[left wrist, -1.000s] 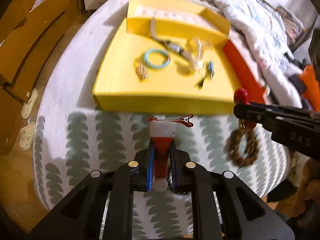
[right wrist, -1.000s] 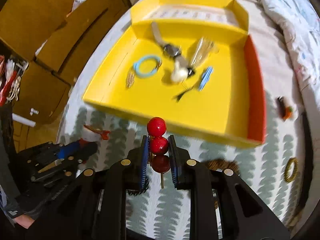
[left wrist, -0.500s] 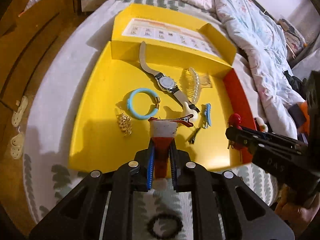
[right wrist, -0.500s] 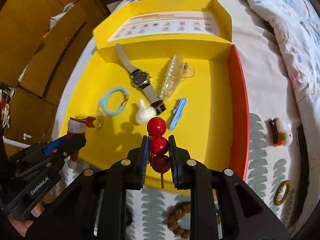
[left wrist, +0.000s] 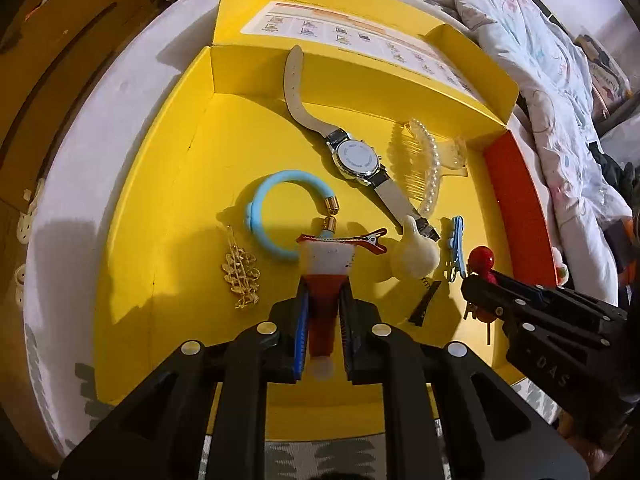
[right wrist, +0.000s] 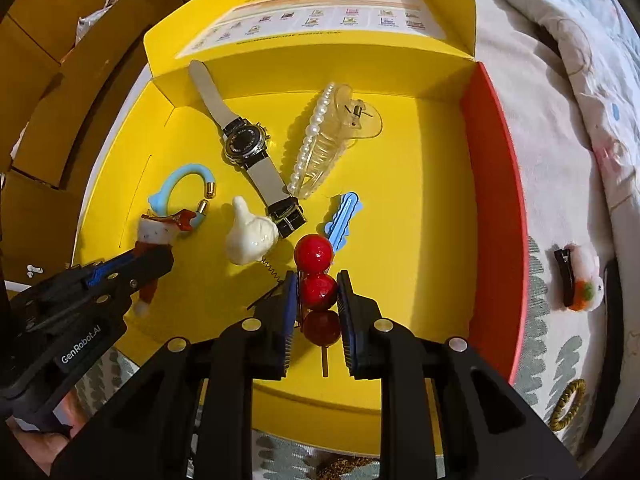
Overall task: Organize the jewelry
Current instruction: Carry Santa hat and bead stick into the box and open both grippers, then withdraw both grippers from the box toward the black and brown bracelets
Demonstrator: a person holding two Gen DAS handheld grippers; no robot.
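My left gripper [left wrist: 323, 308] is shut on a red and white Santa-hat hair clip [left wrist: 327, 264] and holds it over the yellow tray [left wrist: 168, 200], near a light blue bracelet [left wrist: 276, 208]. My right gripper [right wrist: 318, 292] is shut on a red-bead hair stick [right wrist: 316, 276] over the tray's front right part; it also shows in the left wrist view [left wrist: 480, 288]. In the tray lie a wristwatch [right wrist: 244, 144], a pearl claw clip [right wrist: 328, 136], a blue clip [right wrist: 342, 216], a white garlic-shaped clip [right wrist: 250, 236] and a gold clip [left wrist: 240, 272].
The tray has an orange right wall [right wrist: 492, 208] and an open lid at the back [right wrist: 320, 20]. On the patterned bedspread to the right lie a plush hair clip [right wrist: 580, 280] and a brown hair tie [right wrist: 568, 404]. A quilt [left wrist: 560, 80] lies beyond.
Both grippers have moved forward from over the bedspread to over the tray, each still holding its piece. The tray's contents have not moved.
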